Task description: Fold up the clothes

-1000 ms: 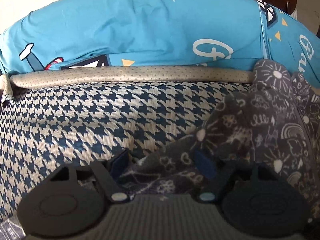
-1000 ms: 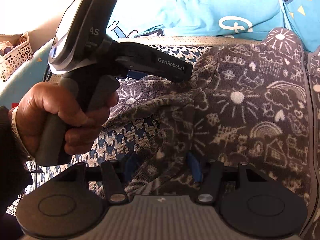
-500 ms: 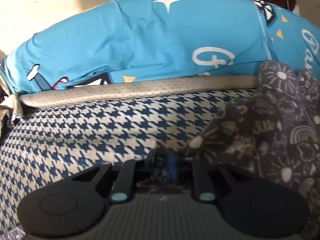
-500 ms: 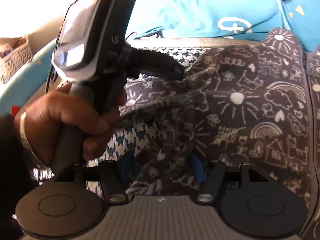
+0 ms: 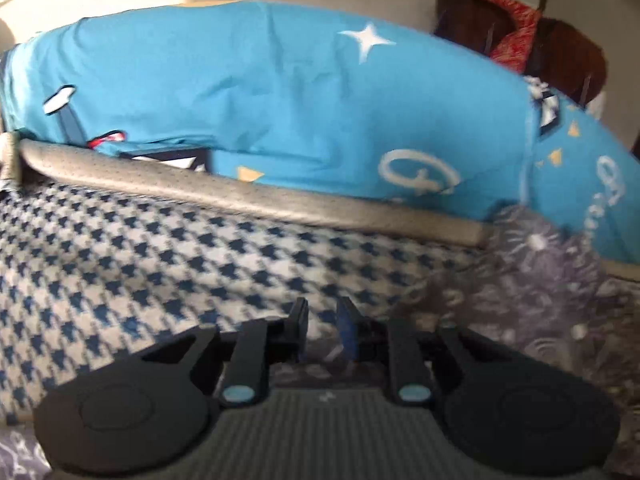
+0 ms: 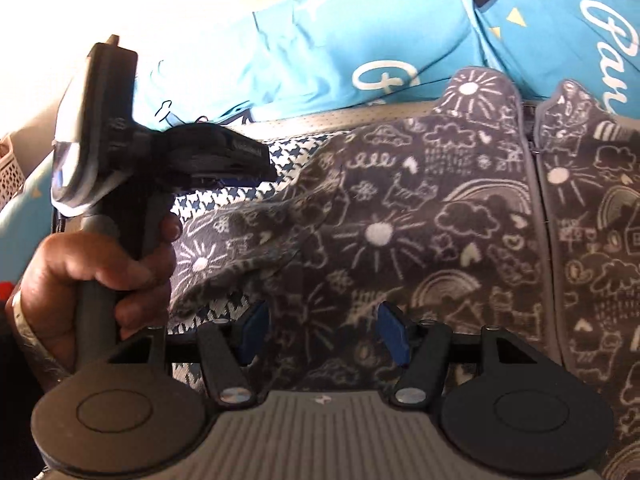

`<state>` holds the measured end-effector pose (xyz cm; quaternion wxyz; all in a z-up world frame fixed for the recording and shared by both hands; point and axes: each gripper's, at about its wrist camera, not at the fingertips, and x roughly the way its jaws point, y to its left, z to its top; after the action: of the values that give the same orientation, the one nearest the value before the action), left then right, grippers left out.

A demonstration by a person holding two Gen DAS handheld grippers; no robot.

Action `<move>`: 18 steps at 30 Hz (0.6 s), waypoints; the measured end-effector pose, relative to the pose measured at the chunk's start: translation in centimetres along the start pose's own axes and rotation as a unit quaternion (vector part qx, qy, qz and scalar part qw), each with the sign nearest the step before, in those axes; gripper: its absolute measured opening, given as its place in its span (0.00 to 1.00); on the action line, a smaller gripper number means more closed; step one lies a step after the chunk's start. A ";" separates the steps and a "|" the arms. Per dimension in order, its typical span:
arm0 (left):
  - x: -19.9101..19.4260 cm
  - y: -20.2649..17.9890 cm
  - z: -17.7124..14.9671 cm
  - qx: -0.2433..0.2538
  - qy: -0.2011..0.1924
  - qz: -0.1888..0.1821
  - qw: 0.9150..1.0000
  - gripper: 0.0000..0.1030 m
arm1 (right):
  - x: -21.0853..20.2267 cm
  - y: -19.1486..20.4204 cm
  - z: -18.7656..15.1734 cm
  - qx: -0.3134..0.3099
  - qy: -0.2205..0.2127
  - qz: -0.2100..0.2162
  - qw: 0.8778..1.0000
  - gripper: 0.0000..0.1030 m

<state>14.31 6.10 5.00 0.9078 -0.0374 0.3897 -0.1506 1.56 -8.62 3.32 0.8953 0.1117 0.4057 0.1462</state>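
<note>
A dark grey fleece garment (image 6: pixel 440 220) with white doodles lies spread on a blue-and-white houndstooth mat (image 5: pixel 140 264). Its zip runs down the right side. One sleeve (image 6: pixel 240 232) is folded and points left. My left gripper (image 5: pixel 322 328) sits at the garment's (image 5: pixel 540 300) left edge with its jaws nearly together on a bit of fabric, and they are opening slightly. In the right wrist view a hand (image 6: pixel 92 272) holds this left gripper (image 6: pixel 268 170) over the sleeve. My right gripper (image 6: pixel 324 332) stands open low over the garment's lower part, its pads apart on either side of flat fabric.
A bright blue pillow (image 5: pixel 280 100) with white stars and lettering lies along the back behind a grey rolled edge (image 5: pixel 280 200). A woven basket (image 6: pixel 10 172) stands at the far left. Dark furniture with a red cloth (image 5: pixel 508 12) is at the back right.
The left jaws went from wide apart to nearly together at the garment's edge, and the left gripper has rolled so its view tilts. The right gripper shifted slightly and stayed open.
</note>
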 end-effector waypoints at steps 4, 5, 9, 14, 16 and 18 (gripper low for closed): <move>0.1 -1.6 -0.1 0.025 -0.005 -0.015 1.000 0.39 | 0.0 -0.4 0.0 0.007 0.003 -0.001 1.000 0.59; 0.3 -2.0 -0.1 0.030 -0.005 -0.015 0.999 0.40 | 0.0 -0.5 0.0 0.010 0.004 0.001 1.000 0.59; 1.1 -2.5 -0.2 0.035 -0.002 -0.030 0.999 0.49 | -0.2 -0.4 -0.1 0.005 0.007 0.003 1.000 0.59; 1.7 -2.8 -0.1 0.041 0.006 -0.050 0.998 0.53 | 0.1 -0.4 -0.1 0.003 0.011 0.002 1.000 0.59; 1.6 -2.6 0.0 0.039 0.007 -0.059 0.997 0.54 | 0.2 -0.4 -0.2 0.004 0.013 0.000 1.000 0.59; 1.2 -2.3 0.3 0.033 0.002 -0.070 0.997 0.54 | 0.3 -0.4 -0.1 0.003 0.015 -0.001 1.000 0.59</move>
<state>14.74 3.53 4.75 0.8951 -0.0344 0.3825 -0.2264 1.71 -8.90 2.89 0.8890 0.1123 0.4194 0.1458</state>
